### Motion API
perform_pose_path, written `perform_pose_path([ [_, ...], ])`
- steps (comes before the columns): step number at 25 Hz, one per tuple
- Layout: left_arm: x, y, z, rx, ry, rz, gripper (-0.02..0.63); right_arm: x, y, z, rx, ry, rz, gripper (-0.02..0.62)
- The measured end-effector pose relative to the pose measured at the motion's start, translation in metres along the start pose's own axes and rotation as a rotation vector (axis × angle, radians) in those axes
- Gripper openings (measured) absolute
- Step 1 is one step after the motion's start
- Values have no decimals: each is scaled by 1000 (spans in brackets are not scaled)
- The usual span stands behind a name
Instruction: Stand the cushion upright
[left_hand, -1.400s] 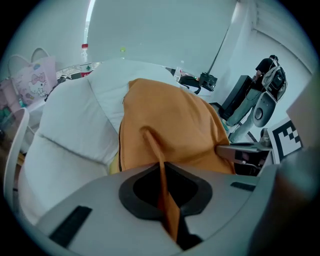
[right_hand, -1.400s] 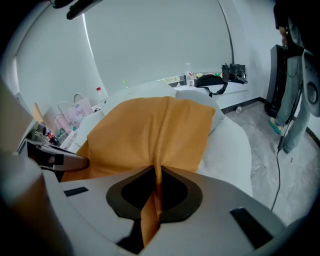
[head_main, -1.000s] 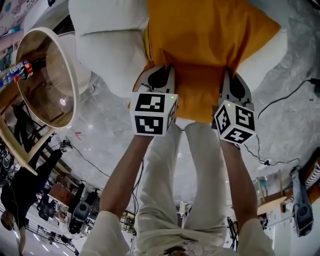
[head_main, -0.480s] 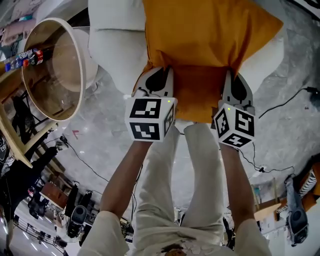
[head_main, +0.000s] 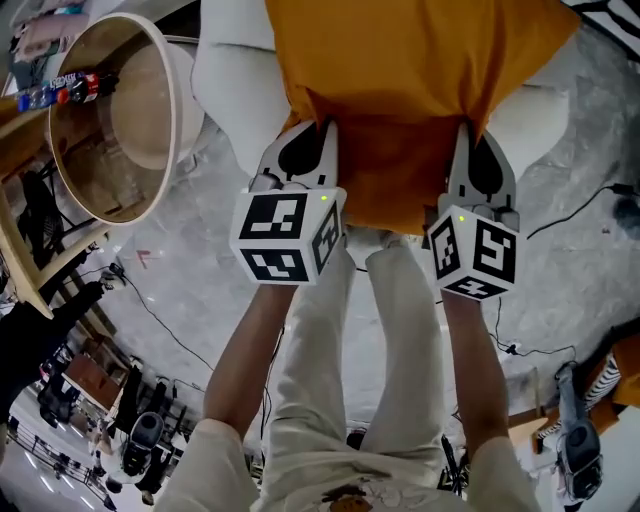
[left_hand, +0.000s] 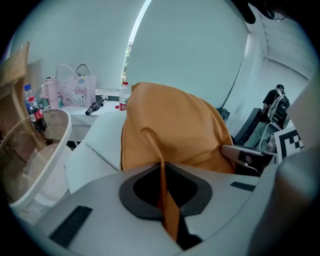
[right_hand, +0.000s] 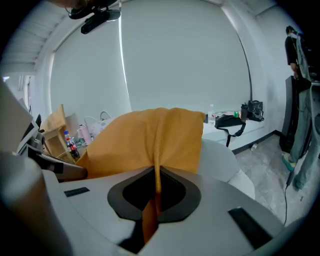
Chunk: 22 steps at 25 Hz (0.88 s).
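Lifting the near edge of the orange cushion (head_main: 400, 90) looks like the step we are on. The cushion rests on the white seat (head_main: 230, 80), and its near edge is up in the air in front of us.

The left hand-held gripper (head_main: 313, 128) is closed tight on a thin fold of the cushion's cloth near the left corner. The right hand-held gripper (head_main: 466, 130) is closed tight on a fold near the right corner. In each gripper view we see a strip of orange cloth pinched between the jaws, and the soft, puffy part sits past them.

To do this well, we want both hands to go up together, side by side and at the same height. If one hand goes higher, the cushion may twist and flop over. We only hold the thin cover, not the fat part, so we think slow is best. A quick pull could make the cloth slip out.

We want the far edge to stay down on the seat like a foot while the near edge swings up over it. Then we can press the cushion a little into the soft seat so it has a flat base.

We should not let go until the cushion feels steady. We think it is safest to open one hand first, check for a wobble, and then open the other.
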<state>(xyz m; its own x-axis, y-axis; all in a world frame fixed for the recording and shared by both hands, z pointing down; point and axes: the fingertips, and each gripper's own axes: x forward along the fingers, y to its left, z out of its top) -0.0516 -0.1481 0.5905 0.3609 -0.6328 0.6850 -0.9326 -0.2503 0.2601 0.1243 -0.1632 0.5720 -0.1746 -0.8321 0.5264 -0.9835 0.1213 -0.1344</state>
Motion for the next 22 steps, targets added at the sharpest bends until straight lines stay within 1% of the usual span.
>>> perform_pose_path([
  [5, -15, 18, 20, -25, -71, 37, 17, 6, 23, 28, -38, -58, 44, 29],
  [13, -33, 31, 60, -35, -149, 57, 17, 13, 44, 80, -91, -139, 94, 29],
  [16, -37, 34, 77, -33, -177, 68, 17, 19, 50, 99, -106, -166, 111, 29],
  [22, -38, 57, 111, -16, -235, 82, 17, 40, 73, 136, -138, -218, 157, 29],
])
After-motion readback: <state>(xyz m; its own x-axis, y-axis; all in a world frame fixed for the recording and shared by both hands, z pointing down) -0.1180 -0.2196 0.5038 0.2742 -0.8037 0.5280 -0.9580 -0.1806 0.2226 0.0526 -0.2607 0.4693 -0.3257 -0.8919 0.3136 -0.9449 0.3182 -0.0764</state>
